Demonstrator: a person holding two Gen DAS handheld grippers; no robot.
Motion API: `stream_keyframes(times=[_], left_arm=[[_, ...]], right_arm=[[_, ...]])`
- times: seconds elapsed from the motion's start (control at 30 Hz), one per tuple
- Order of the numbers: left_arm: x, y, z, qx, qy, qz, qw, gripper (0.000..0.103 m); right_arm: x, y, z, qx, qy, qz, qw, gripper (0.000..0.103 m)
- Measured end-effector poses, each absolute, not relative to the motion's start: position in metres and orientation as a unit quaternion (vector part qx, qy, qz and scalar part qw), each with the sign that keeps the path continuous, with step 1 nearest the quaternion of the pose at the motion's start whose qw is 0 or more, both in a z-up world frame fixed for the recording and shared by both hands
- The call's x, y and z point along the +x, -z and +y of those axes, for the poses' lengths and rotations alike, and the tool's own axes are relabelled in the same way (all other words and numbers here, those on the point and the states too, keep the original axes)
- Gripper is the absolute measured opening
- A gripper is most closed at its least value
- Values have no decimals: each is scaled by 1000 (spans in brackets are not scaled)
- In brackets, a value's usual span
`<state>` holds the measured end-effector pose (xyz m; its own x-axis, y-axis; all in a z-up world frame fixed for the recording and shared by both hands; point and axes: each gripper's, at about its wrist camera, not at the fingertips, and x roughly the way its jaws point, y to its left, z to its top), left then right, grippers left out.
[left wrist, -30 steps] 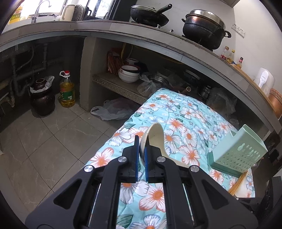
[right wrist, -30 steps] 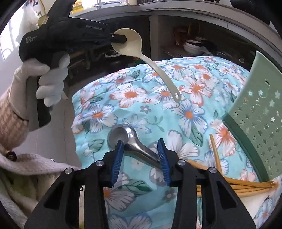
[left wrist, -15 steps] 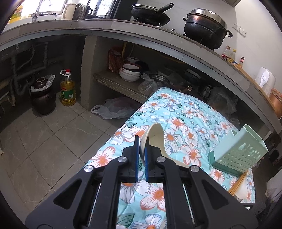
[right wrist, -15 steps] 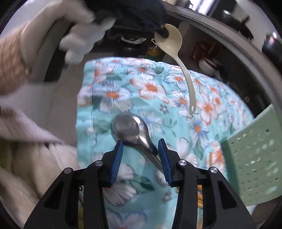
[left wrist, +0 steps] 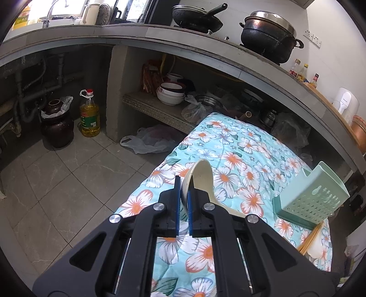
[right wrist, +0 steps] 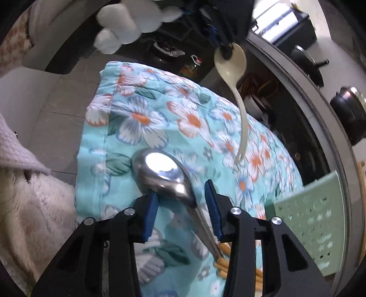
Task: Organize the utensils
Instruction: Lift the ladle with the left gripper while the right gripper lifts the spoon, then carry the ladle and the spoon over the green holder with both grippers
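My left gripper (left wrist: 183,186) is shut on the bowl of a cream plastic spoon (left wrist: 202,176) and holds it above the floral cloth (left wrist: 240,146). From the right wrist view that spoon (right wrist: 231,66) hangs handle down from the left gripper (right wrist: 227,49). A metal spoon (right wrist: 160,170) lies on the cloth (right wrist: 146,118). My right gripper (right wrist: 181,192) straddles the metal spoon's neck with its jaws closing; the right pad is still clear of the metal. A perforated green utensil holder (right wrist: 313,219) (left wrist: 313,198) stands at the right, with wooden chopsticks (right wrist: 223,267) beside it.
A concrete counter (left wrist: 205,50) with a wok and a black pot (left wrist: 267,34) runs behind. On the shelf below it sit stacked bowls (left wrist: 170,93). An oil bottle (left wrist: 89,114), a dark jar (left wrist: 57,125) and a plastic bag (left wrist: 146,139) are on the tiled floor. A gloved hand (right wrist: 128,20) is above.
My right gripper rolled and moved down closer over the metal spoon, and its jaws narrowed around the neck. The left gripper and the cream spoon held still.
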<state>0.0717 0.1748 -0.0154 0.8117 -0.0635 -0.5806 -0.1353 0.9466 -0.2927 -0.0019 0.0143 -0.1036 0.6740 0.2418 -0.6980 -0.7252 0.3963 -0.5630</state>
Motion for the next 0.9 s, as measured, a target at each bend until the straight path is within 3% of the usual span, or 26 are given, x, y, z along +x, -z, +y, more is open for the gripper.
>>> stream_keyframes(times=[0.17,0.57,0.9], left_arm=[[71,15,175,-161,-19,305,939,4],[68,-12,170,-146,-16,262,954,4],[71,-88,149,-127,27,168,977,4]], right_arm=[[-8,105,21,-461,-296,243,801,12],[25,41,-13,-285,-271,243,887,5],[45,-26,-87,-87,-247,220,940,5]])
